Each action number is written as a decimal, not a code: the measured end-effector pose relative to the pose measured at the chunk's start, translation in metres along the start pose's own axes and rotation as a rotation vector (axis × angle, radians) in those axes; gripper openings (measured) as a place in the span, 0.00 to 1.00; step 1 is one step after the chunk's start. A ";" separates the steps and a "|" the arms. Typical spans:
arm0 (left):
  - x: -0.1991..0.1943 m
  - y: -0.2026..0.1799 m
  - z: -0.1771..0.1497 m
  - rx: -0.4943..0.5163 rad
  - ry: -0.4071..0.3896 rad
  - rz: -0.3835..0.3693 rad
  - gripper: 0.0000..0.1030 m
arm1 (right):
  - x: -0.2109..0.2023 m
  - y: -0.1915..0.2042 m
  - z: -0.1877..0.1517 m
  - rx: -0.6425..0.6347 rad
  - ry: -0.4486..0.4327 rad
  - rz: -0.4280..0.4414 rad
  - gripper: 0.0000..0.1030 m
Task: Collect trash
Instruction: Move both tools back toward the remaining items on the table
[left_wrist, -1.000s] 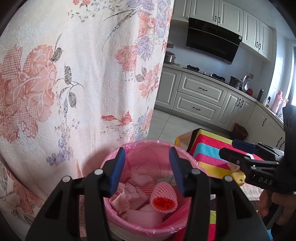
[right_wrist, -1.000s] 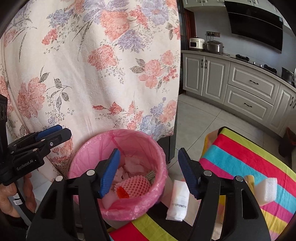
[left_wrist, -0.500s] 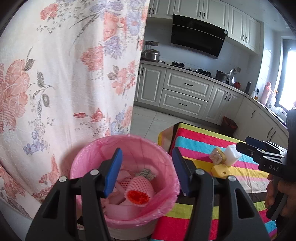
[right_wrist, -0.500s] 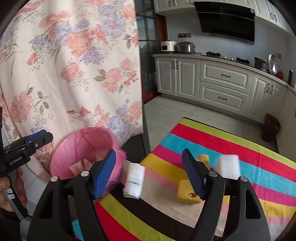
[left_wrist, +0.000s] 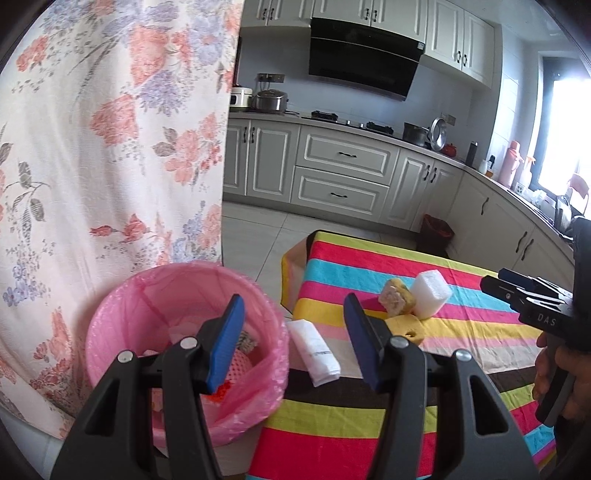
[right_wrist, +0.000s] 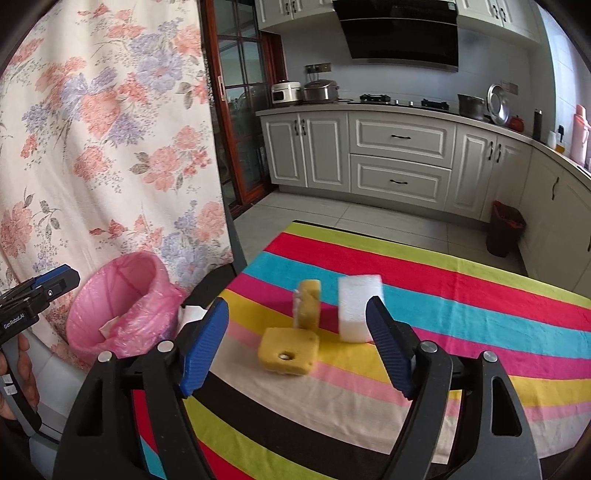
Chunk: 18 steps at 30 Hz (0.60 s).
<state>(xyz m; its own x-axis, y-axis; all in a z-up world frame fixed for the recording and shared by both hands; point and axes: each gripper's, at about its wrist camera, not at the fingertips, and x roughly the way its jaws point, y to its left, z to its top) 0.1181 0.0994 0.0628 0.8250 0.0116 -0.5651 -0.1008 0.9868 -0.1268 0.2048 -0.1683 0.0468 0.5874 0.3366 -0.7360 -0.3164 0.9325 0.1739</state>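
Over the striped tablecloth (right_wrist: 424, 280), the right gripper (right_wrist: 297, 349) hangs with its jaws spread wide and nothing between them; the flat yellow sponge (right_wrist: 289, 350) lies in the gap, apart from both pads. At its 12 o'clock an upright yellow sponge (right_wrist: 309, 303) and a white foam block (right_wrist: 359, 307) stand side by side. The left gripper (left_wrist: 291, 341) is likewise released and empty, above the seam between the pink-lined bin (left_wrist: 184, 332) at its 9 o'clock and a folded white wrapper (left_wrist: 314, 347) on the cloth edge. Half a second ago the left gripper sat squarely over the bin; it has since swung toward the table, while the right has advanced so the sponges now sit nearer its pads.
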 end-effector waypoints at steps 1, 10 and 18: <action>0.003 -0.005 -0.001 0.007 0.006 -0.009 0.53 | 0.000 -0.004 -0.001 0.003 0.001 -0.003 0.72; 0.029 -0.040 -0.010 0.048 0.050 -0.064 0.60 | 0.027 -0.036 -0.011 0.029 0.042 -0.047 0.72; 0.057 -0.059 -0.014 0.072 0.090 -0.095 0.62 | 0.079 -0.043 -0.013 0.005 0.110 -0.056 0.72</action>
<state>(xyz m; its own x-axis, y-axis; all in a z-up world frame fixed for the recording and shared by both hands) 0.1631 0.0395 0.0267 0.7752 -0.0941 -0.6247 0.0182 0.9918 -0.1268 0.2550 -0.1832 -0.0273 0.5189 0.2678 -0.8118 -0.2817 0.9502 0.1334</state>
